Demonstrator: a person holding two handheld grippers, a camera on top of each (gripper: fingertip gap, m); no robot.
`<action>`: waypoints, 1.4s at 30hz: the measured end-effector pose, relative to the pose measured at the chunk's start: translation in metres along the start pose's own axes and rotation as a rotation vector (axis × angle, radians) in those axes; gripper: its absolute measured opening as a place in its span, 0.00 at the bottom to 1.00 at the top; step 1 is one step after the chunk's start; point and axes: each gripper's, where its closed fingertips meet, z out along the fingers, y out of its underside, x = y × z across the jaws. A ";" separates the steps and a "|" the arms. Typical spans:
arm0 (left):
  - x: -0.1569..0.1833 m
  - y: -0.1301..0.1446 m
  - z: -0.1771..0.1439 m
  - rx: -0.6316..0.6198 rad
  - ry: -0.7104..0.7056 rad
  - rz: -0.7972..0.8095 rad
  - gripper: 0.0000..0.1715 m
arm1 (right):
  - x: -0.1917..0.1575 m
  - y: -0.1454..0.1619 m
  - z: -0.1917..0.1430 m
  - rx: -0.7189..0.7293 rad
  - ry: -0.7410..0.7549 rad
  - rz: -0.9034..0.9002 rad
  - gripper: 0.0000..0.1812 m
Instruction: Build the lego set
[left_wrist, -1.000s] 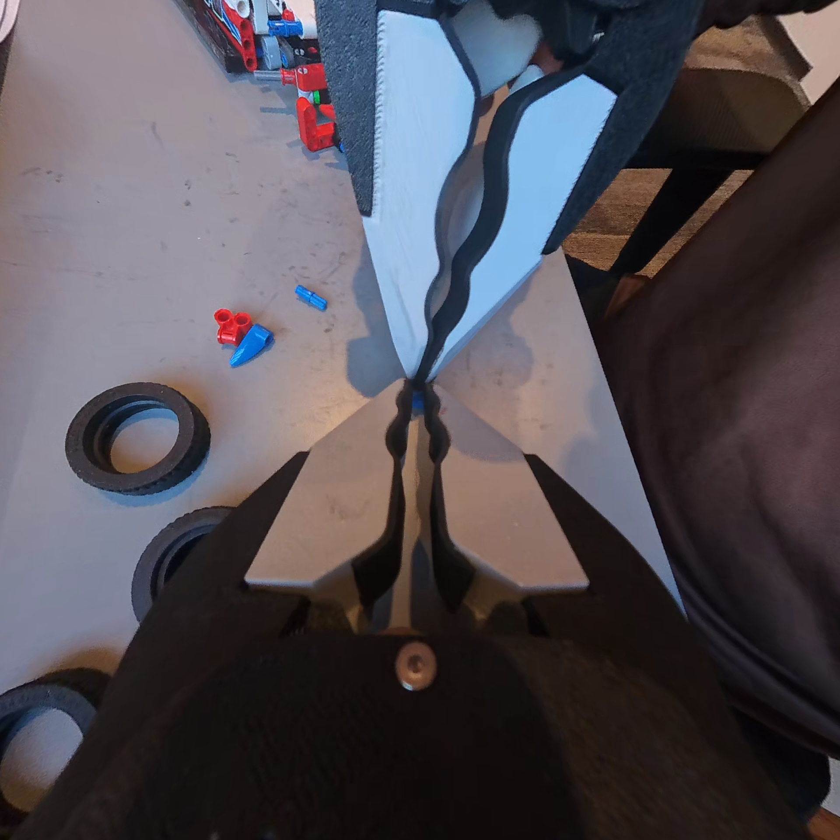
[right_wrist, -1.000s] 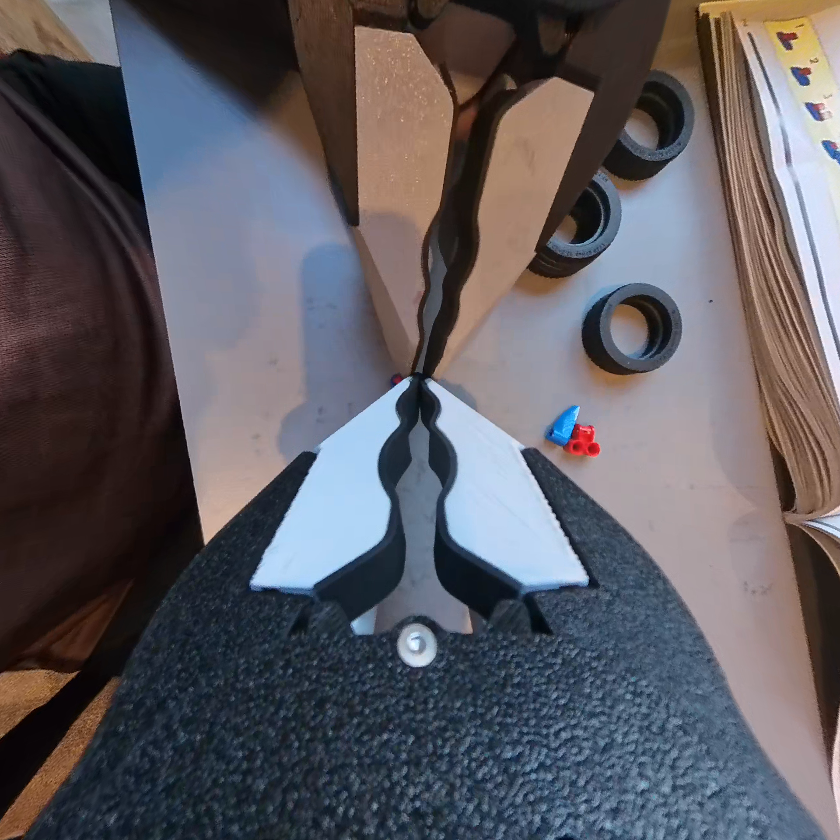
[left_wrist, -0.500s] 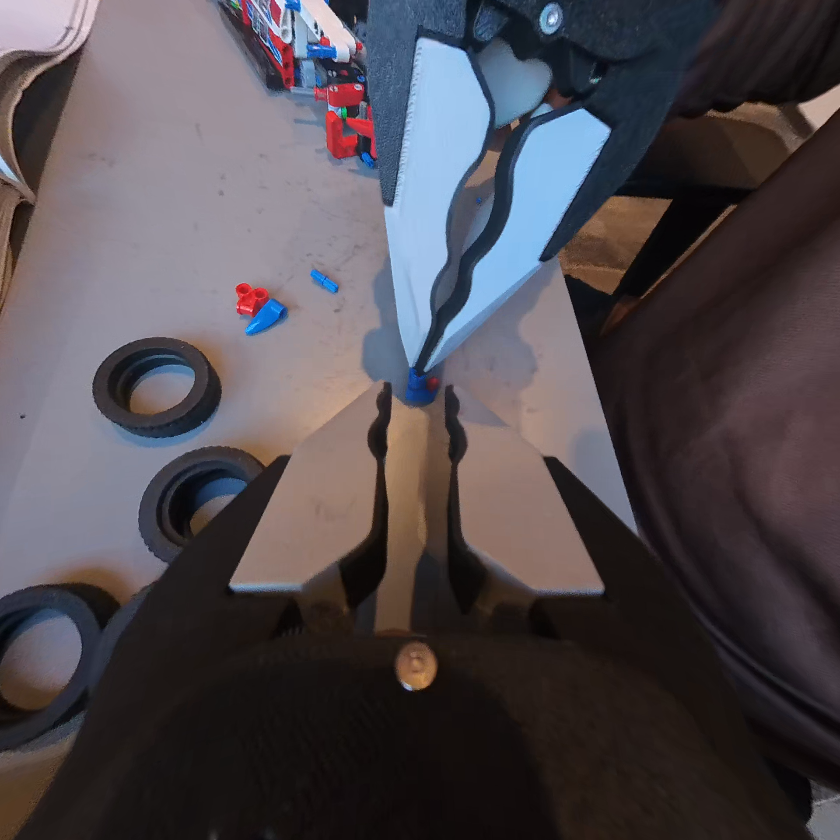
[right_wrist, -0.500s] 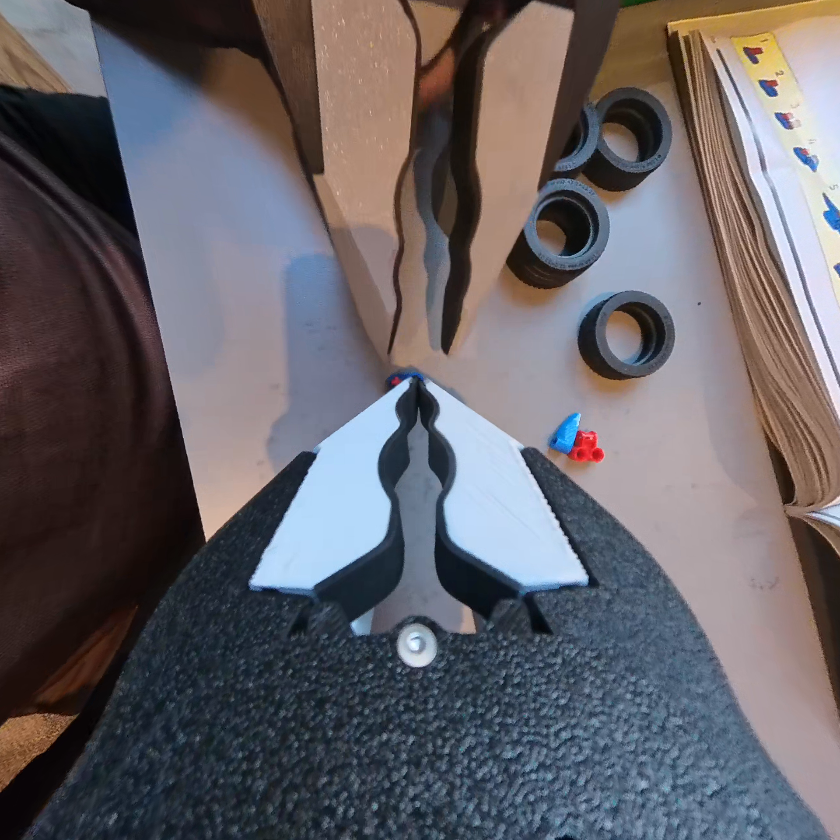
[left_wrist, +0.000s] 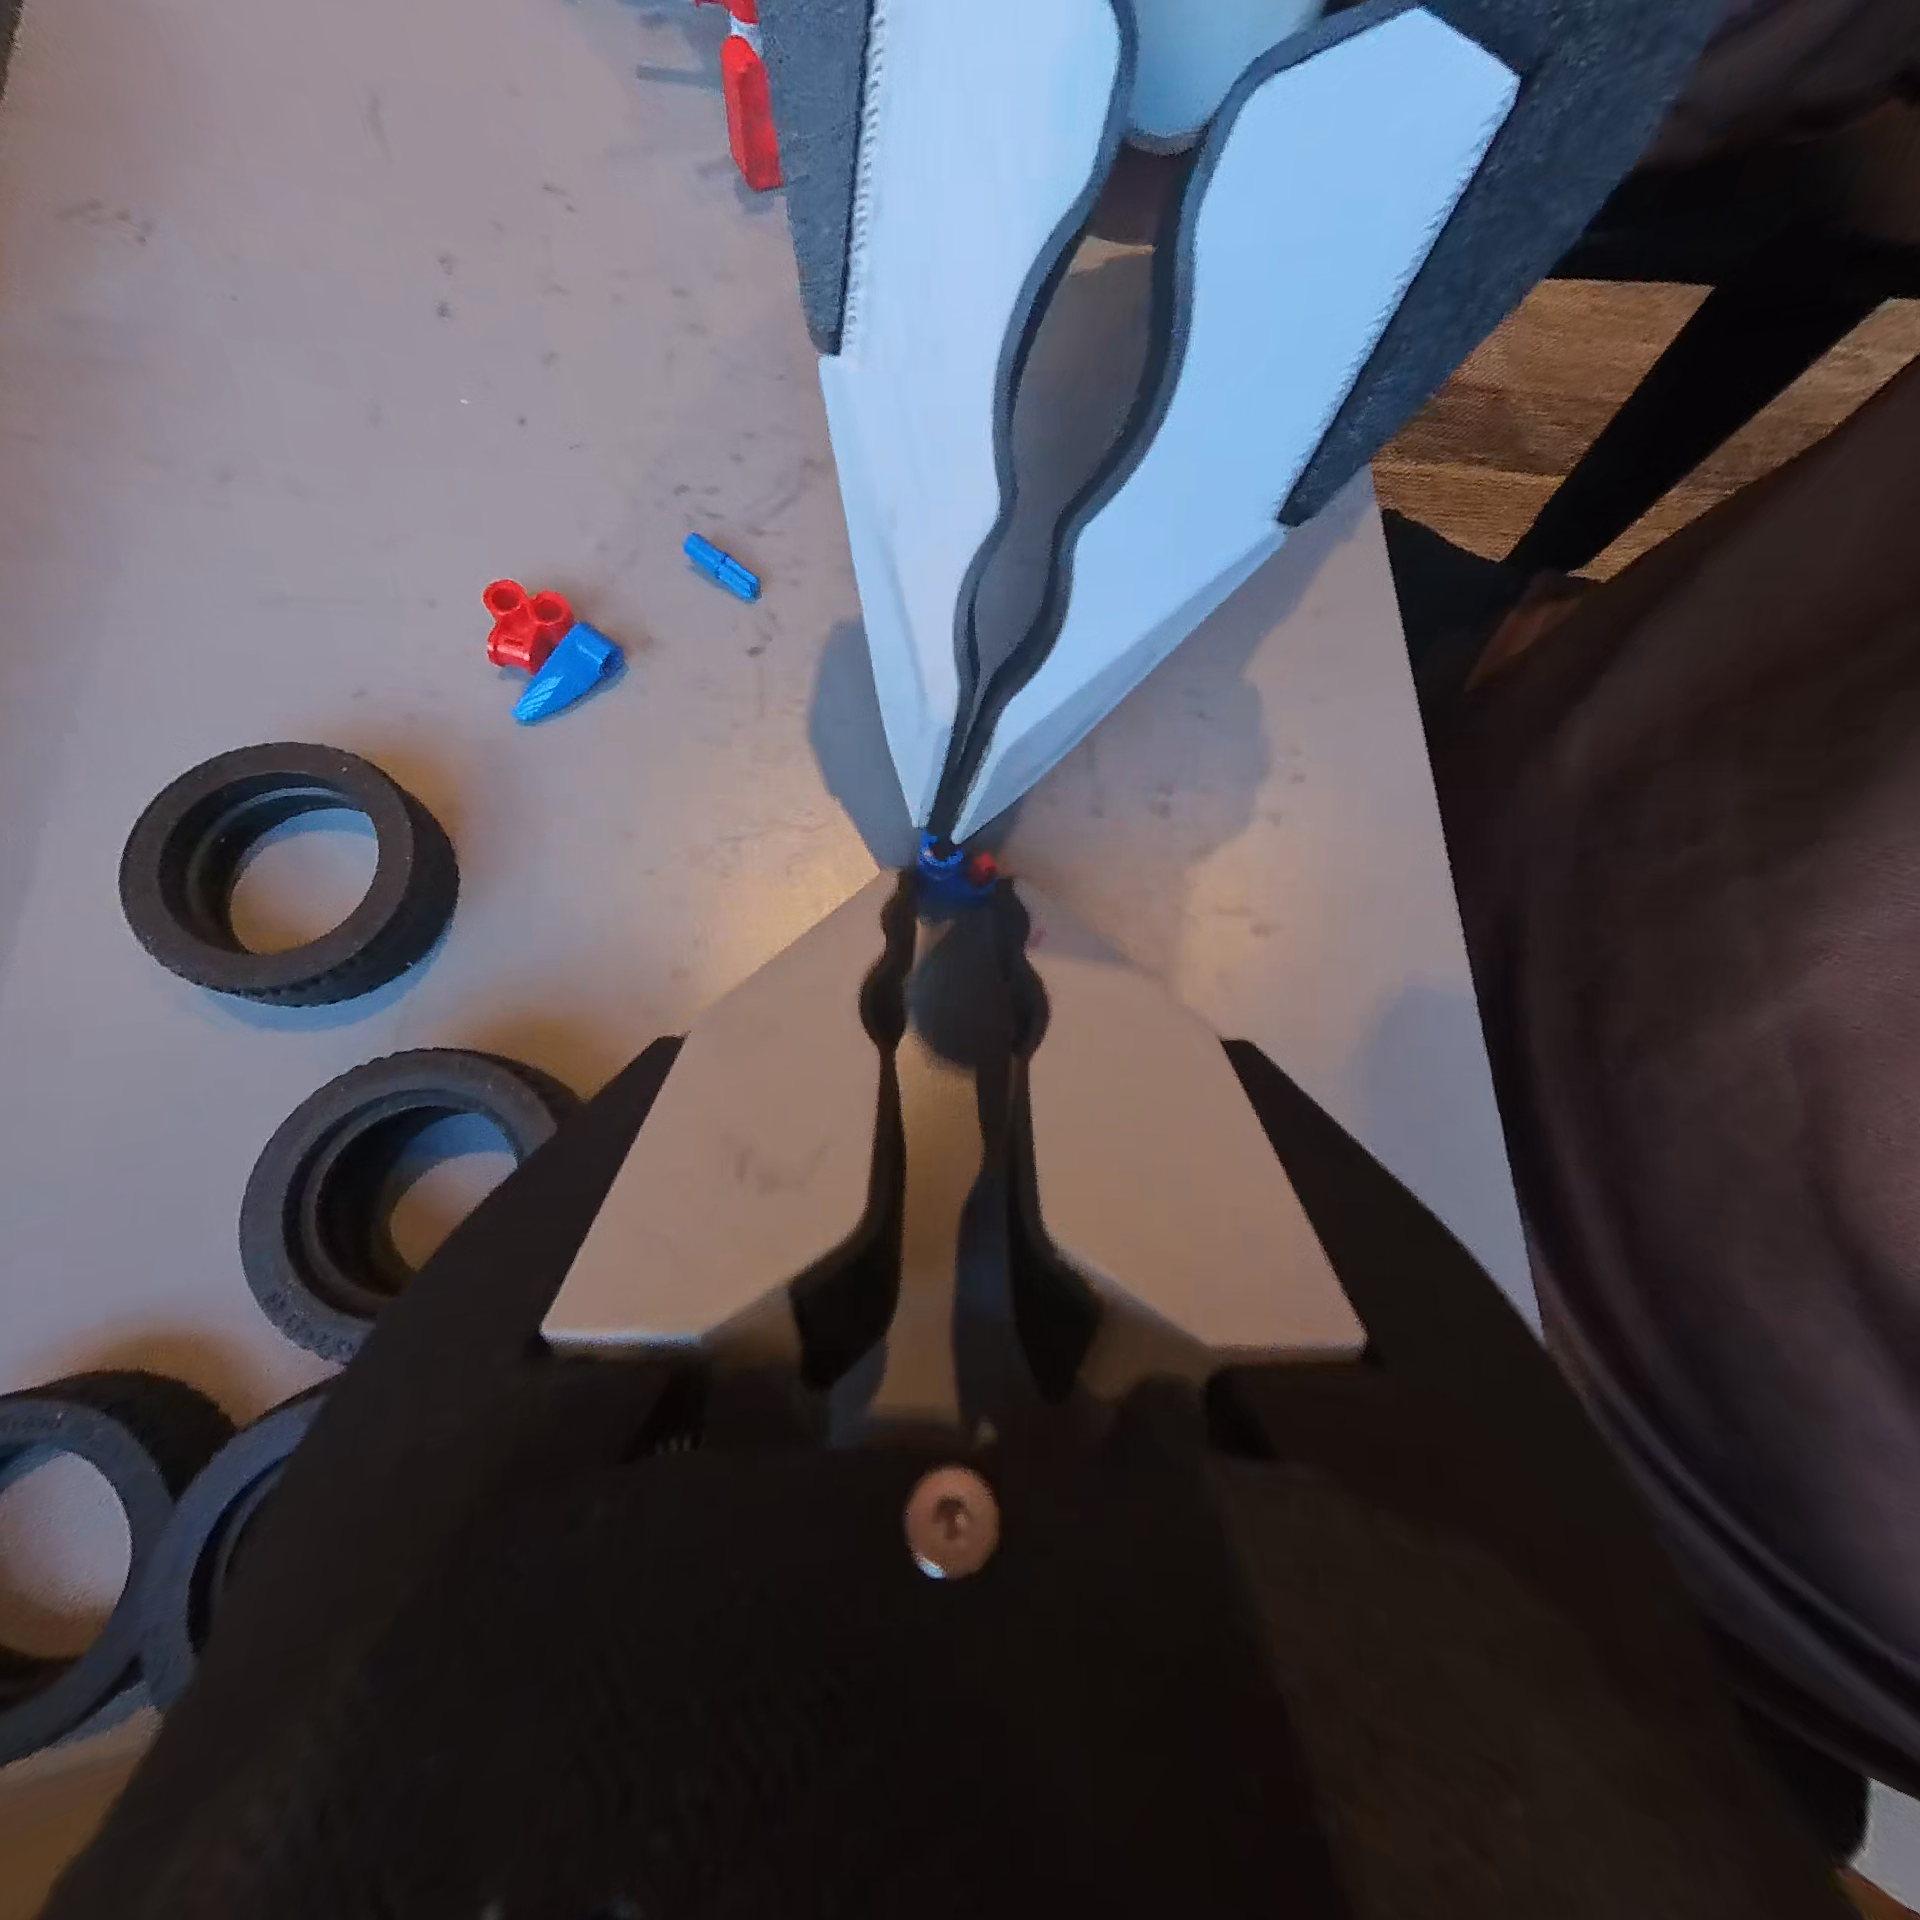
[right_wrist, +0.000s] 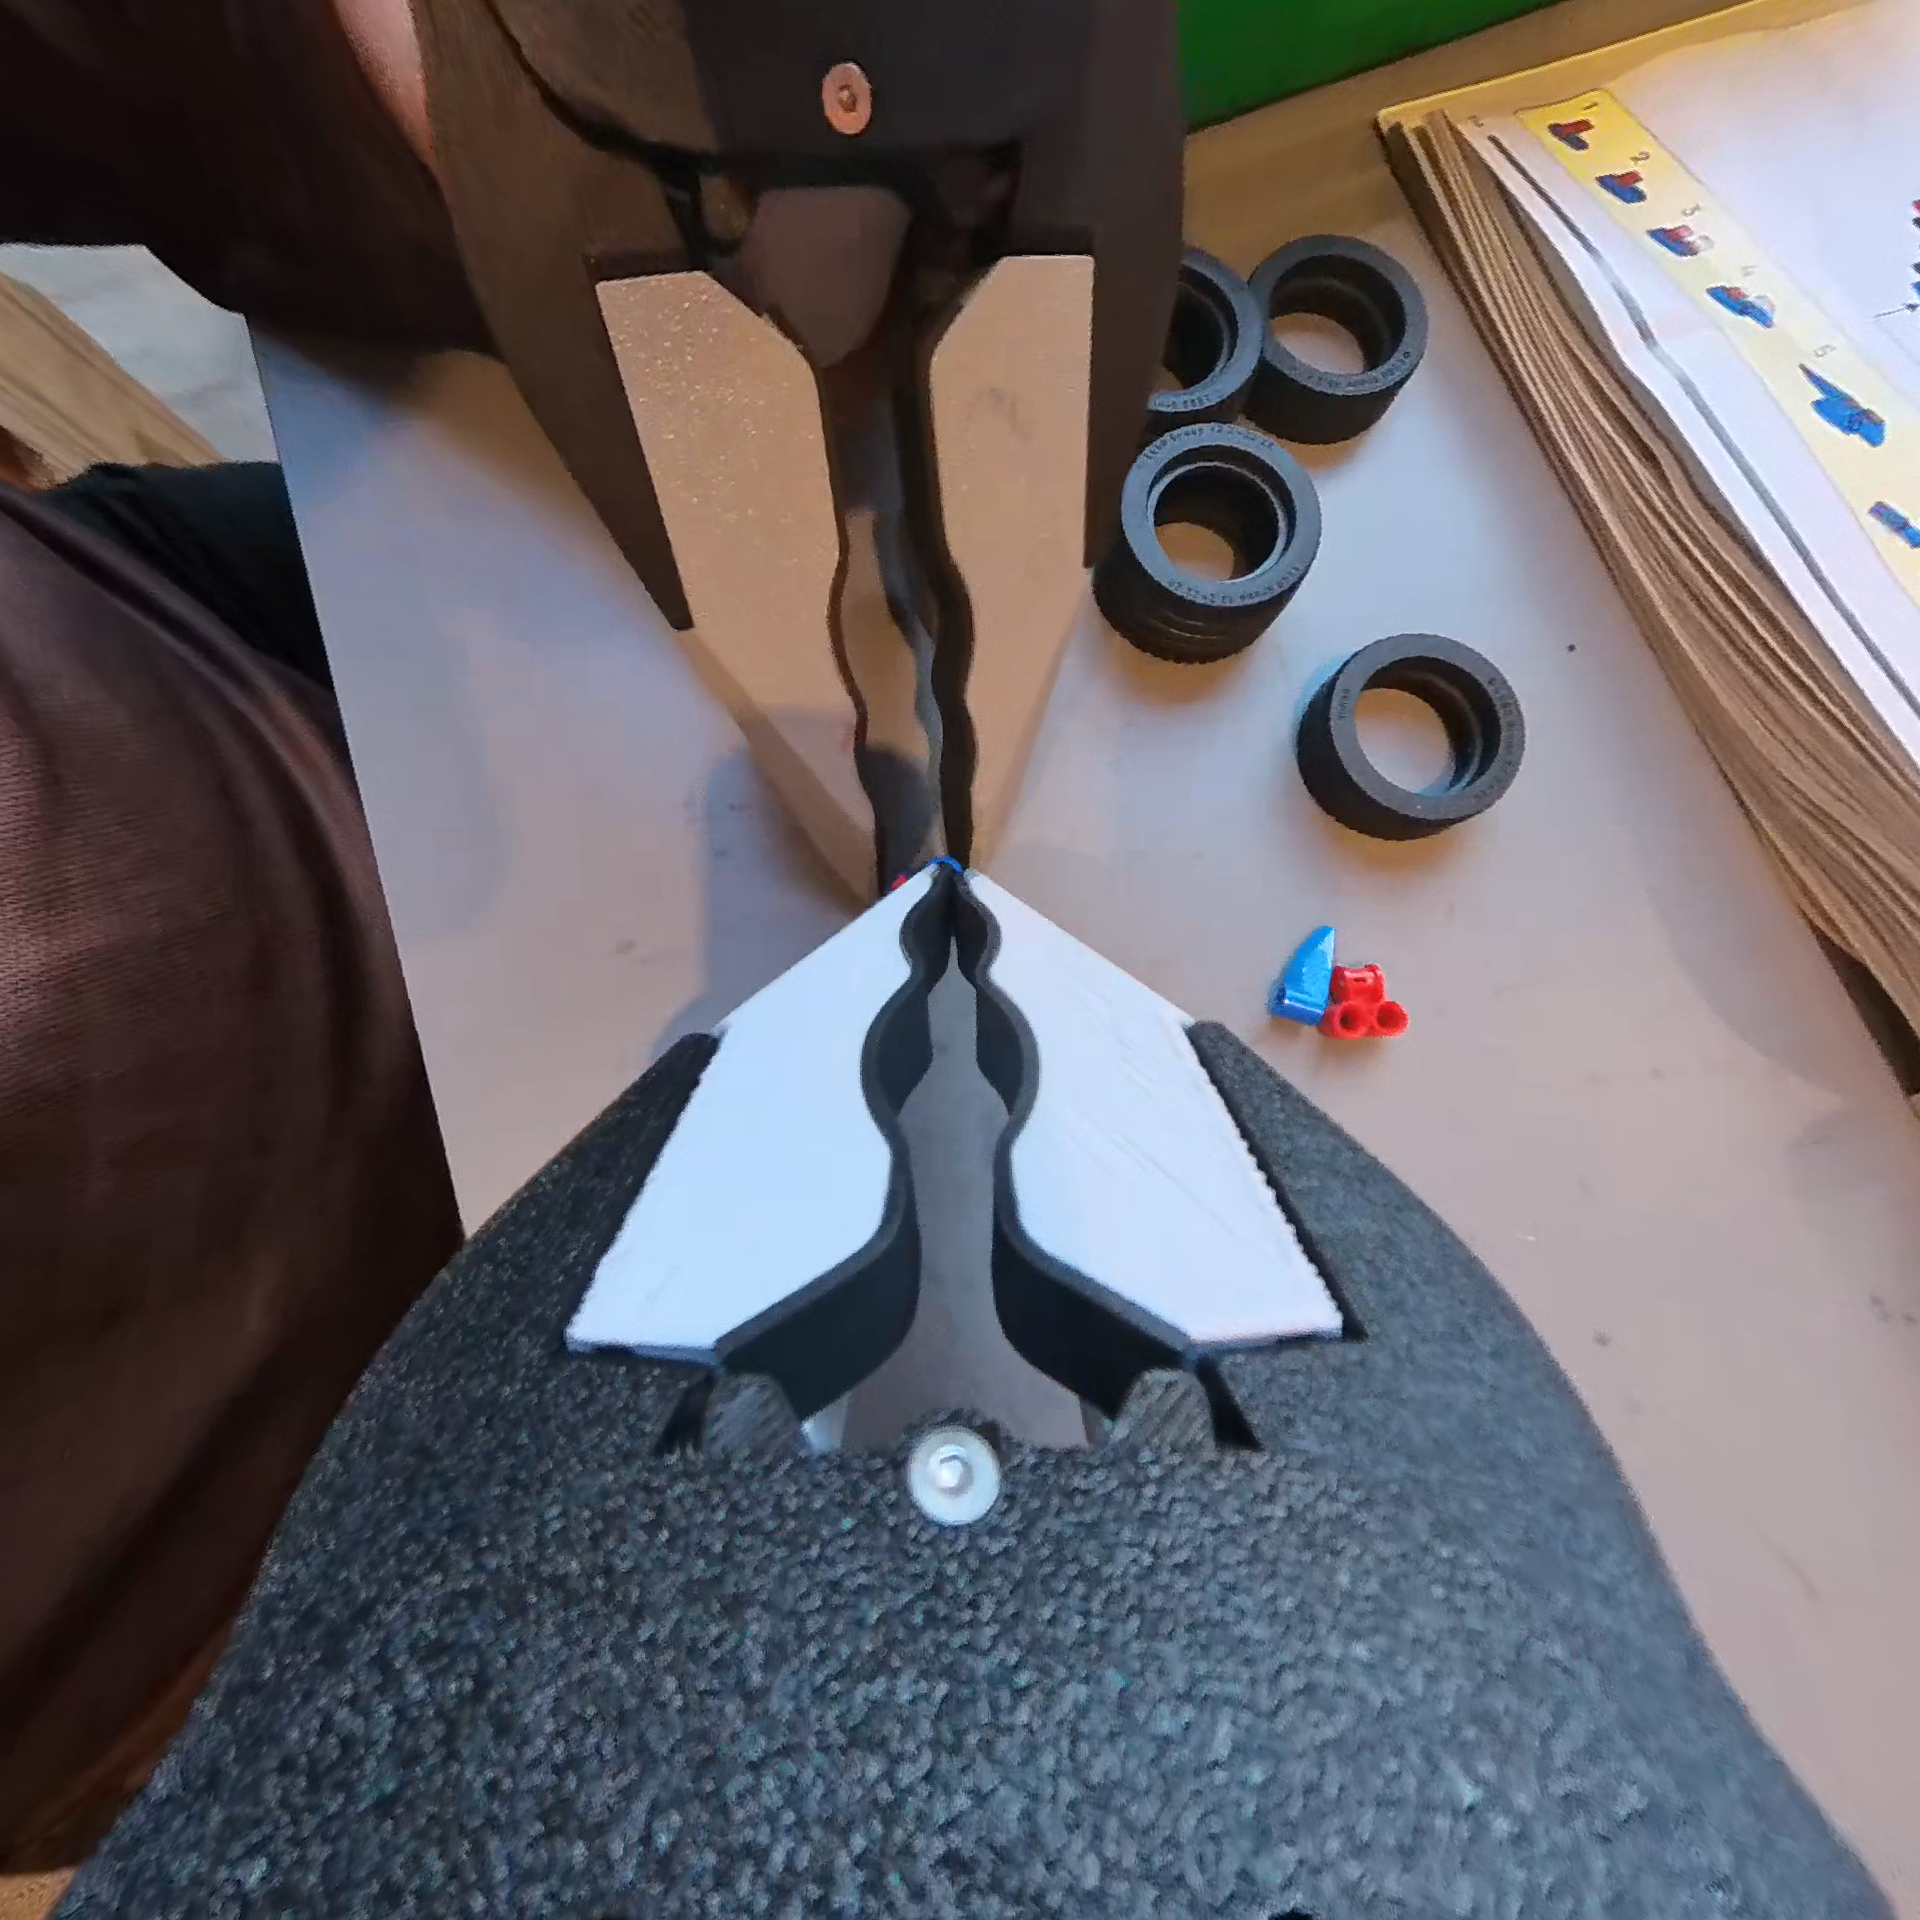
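Two claws meet tip to tip above the worktop (left_wrist: 312, 312), near its edge by the person's dark garment (left_wrist: 1714, 1039). Left claw (left_wrist: 951, 904) points forward and down, its fingers narrowed around a small blue lego piece (left_wrist: 943, 885) with a red bit on its side. Whether the pads actually press on the piece cannot be told. Right claw (right_wrist: 951, 883) comes in from the opposite side, steeply tilted, fingers pinched tight on the top of the same blue piece, tips nearly meeting. In the right wrist view only a sliver of blue shows at the tips.

Loose parts on the worktop: a red connector (left_wrist: 525, 621) touching a blue wedge piece (left_wrist: 569, 675), a blue pin (left_wrist: 722, 567) near them, well apart from the claws. Four black tyres (right_wrist: 1408, 738) lie off to the side; two touch each other. Raised lettering runs around the tyre sidewalls, too small to read. Red part of the partly built model (left_wrist: 750, 114) at the top edge of the left wrist view. An open instruction booklet (right_wrist: 1714, 364) with a yellow strip of numbered step pictures lies beside the tyres.
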 end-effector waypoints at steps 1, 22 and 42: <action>0.000 0.000 0.000 0.000 -0.003 0.003 0.07 | 0.000 0.000 0.000 0.009 -0.007 0.016 0.00; 0.010 -0.024 -0.017 0.189 0.316 -0.318 0.07 | -0.001 -0.014 -0.018 0.094 0.244 -0.441 0.21; 0.031 -0.012 -0.004 0.059 0.390 -0.366 0.06 | -0.022 0.005 0.002 0.055 0.254 -0.530 0.11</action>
